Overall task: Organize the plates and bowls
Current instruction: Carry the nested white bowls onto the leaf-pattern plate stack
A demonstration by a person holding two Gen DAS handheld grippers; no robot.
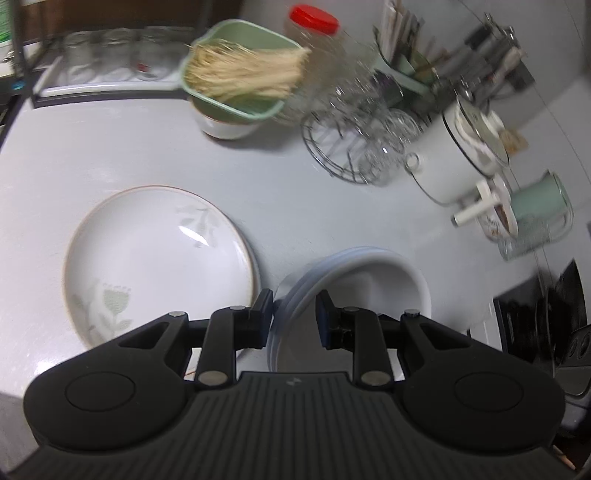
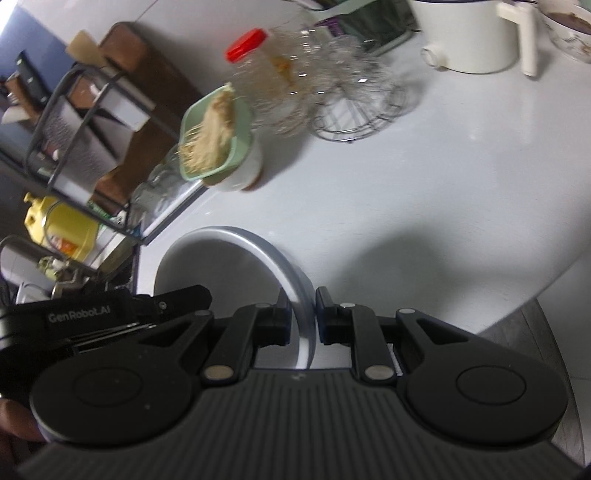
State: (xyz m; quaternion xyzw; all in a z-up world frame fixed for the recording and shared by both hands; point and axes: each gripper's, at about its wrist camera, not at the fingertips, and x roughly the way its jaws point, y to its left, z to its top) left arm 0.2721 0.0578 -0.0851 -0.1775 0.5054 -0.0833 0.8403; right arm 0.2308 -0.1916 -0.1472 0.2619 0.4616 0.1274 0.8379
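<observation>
Both wrist cameras look steeply down, sharing the green basket (image 1: 236, 70) (image 2: 218, 136).

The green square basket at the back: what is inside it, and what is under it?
Pale, straw-like sticks fill the green square basket. It sits on a white bowl; that bowl's inside is covered.

The light is soft and rather cool, coming from above. A small white glare sits on the flowered plate (image 1: 159, 258). A wide grey shadow lies on the counter (image 2: 424, 177) in the right wrist view. The far things, like the red-capped jar (image 1: 314, 26), are smeared by motion blur. Edges bend strongly and corners go dark.
</observation>
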